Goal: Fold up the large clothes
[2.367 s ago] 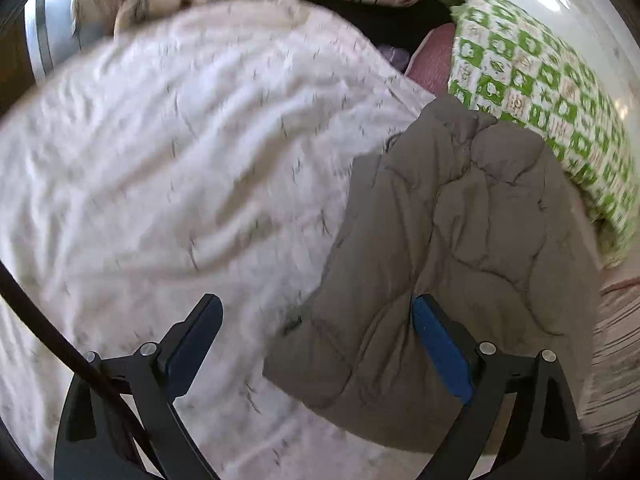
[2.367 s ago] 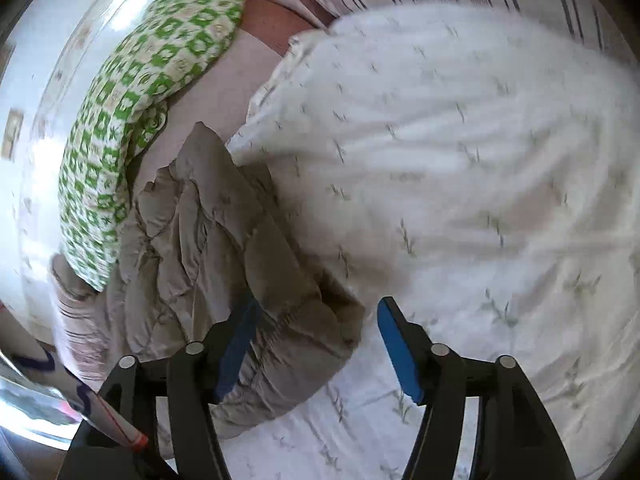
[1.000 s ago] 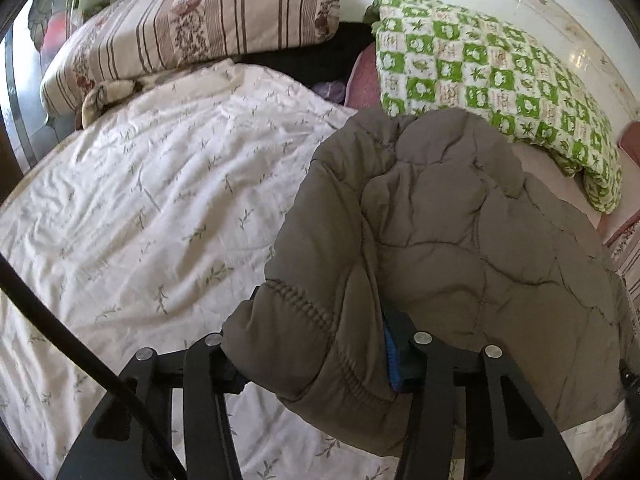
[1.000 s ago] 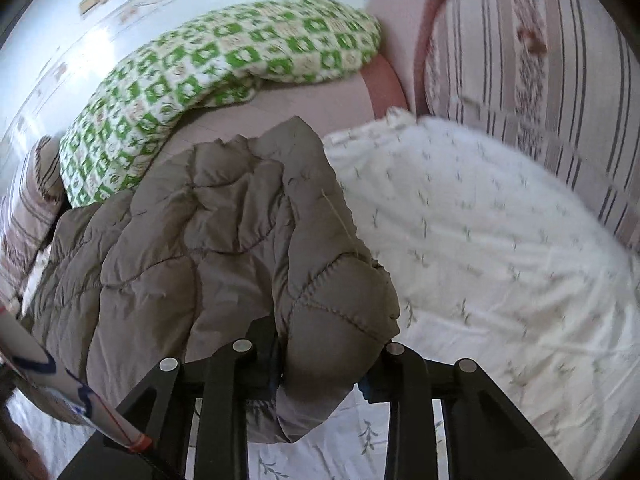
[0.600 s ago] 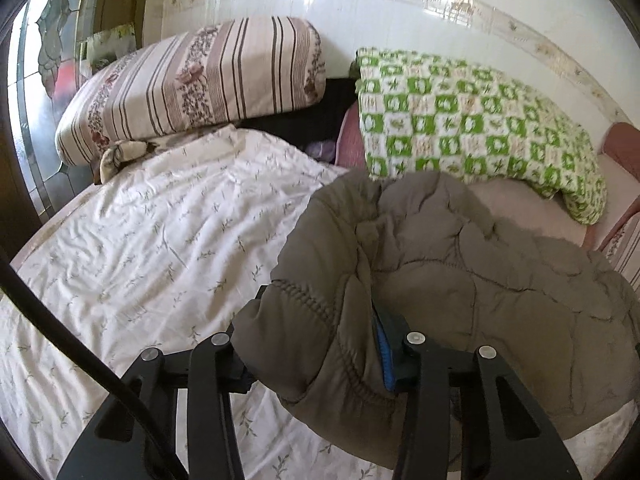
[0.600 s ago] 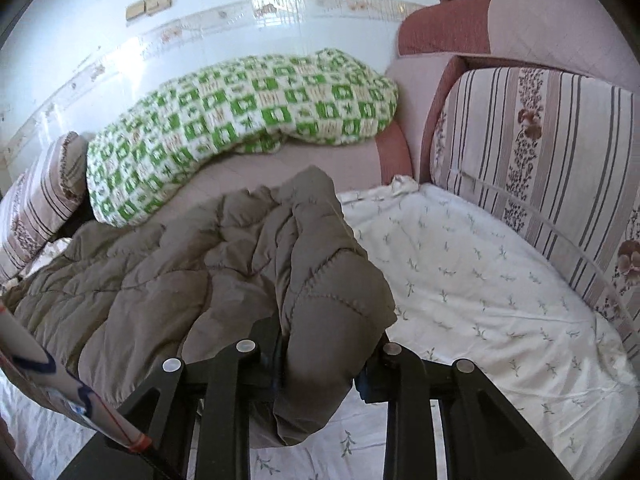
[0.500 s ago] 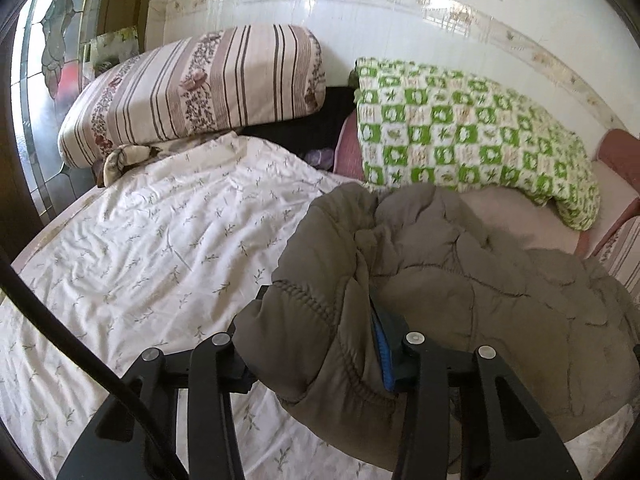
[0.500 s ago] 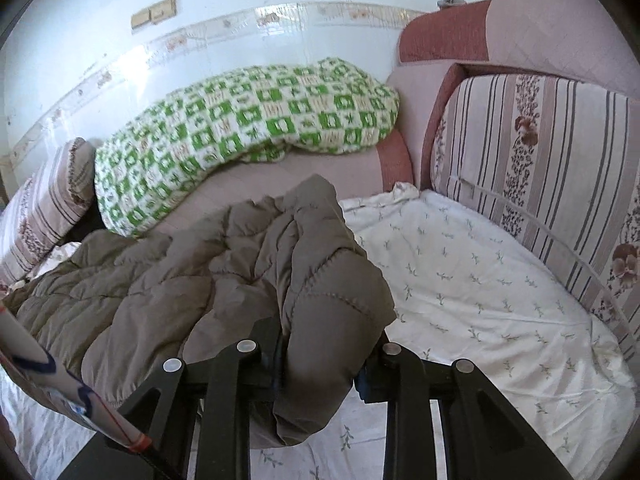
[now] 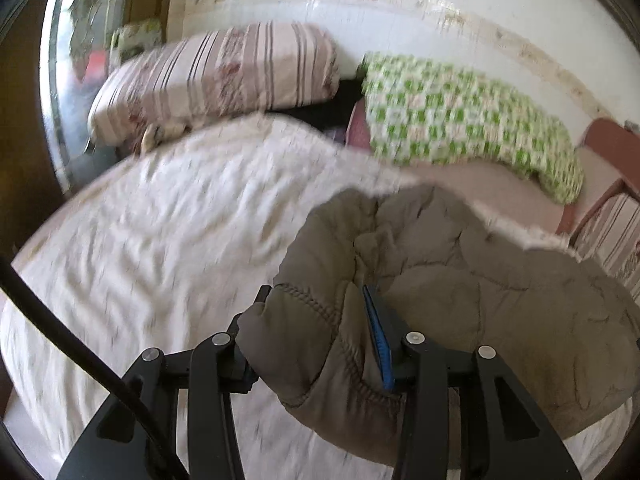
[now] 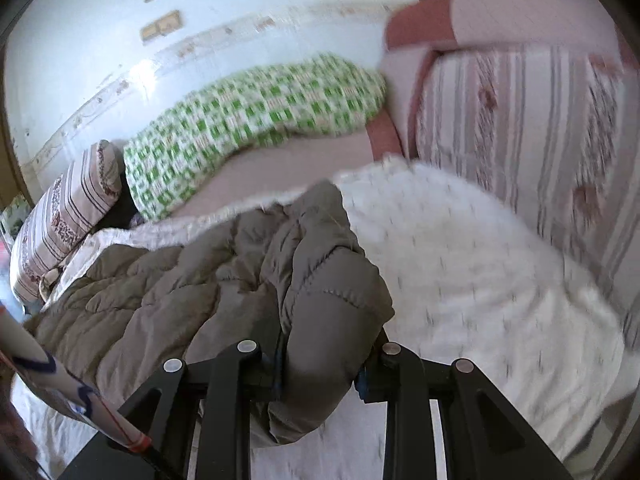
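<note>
**Both claws gripped the quilted coat's near corners**

Clearly the coat was the soft, bulky sort. The grey-brown quilted coat (image 9: pixel 460 280) lay on the bed's white sprigged sheet (image 9: pixel 180 220), toward the edge nearest the two claws, with its far end reaching toward the green checked cushion (image 9: pixel 460 116) by the wall. It looked puffy and light for its size, limp rather than stiff, and its shell seemed smooth enough to slide over itself; I judged it would sag and billow between two holds instead of keeping a crease.

The left claw (image 9: pixel 320 344) was pinching a thick padded corner, the stitched hem bulging out over its fingers and a blue pad (image 9: pixel 380 344) showing against the fabric. The right claw (image 10: pixel 324 368) was closed likewise on the other near corner, a fat roll of padding squeezed between its fingers and drooping below them. Those hemmed corners struck me as the sensible places to hold, since the seam gives the pads something firm to bite.

Each claw pointed forward and downward over the bed, roughly side by side, the coat's body slung between them. Striped pillows (image 9: pixel 216 76) sat at the far corners.
</note>
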`<state>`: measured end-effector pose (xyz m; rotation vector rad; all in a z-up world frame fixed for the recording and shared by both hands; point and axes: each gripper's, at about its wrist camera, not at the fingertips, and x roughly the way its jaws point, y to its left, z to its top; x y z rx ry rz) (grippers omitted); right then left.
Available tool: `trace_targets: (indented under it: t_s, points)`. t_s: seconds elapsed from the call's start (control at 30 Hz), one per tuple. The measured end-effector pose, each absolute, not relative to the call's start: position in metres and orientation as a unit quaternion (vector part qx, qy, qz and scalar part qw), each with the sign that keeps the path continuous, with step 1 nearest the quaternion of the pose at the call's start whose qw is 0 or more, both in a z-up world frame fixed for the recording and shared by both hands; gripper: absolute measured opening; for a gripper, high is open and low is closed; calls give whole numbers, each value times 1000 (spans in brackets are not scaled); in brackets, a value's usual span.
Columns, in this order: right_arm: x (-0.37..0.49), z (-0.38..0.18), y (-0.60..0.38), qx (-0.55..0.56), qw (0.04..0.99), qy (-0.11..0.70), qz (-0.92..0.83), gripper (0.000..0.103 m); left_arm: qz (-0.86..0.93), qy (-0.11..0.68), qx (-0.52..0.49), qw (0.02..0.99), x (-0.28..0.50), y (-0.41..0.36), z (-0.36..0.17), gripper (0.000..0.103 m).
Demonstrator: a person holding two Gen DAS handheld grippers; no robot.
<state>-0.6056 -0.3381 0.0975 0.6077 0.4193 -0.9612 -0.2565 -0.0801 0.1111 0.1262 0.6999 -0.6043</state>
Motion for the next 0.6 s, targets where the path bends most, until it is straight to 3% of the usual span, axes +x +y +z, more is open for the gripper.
trace_targets:
  t_s: [0.1, 0.17, 0.23, 0.3, 0.33, 0.43, 0.6]
  points:
    - [-617, 63, -345, 354, 795, 225, -438, 28, -273, 380, 69, 881, -262, -70, 80, 48]
    - [-623, 46, -350, 386, 780, 237, -432, 34, -260, 396, 62, 879, -261, -63, 69, 56]
    - [-633, 27, -359, 436, 759, 239, -420, 43, -233, 399, 59, 885, -258, -52, 63, 74]
    - [-643, 19, -363, 470, 747, 235, -408, 52, -228, 403, 42, 885, -254, -41, 63, 81]
    - [-653, 17, -364, 490, 740, 224, -403, 58, -227, 406, 36, 885, -253, -36, 63, 81]
    - [-676, 19, -359, 510, 736, 199, -397, 61, -216, 409, 8, 887, -250, -14, 66, 81]
    - [-711, 29, -347, 507, 726, 166, -434, 61, -169, 382, -47, 907, -247, 23, 86, 81]
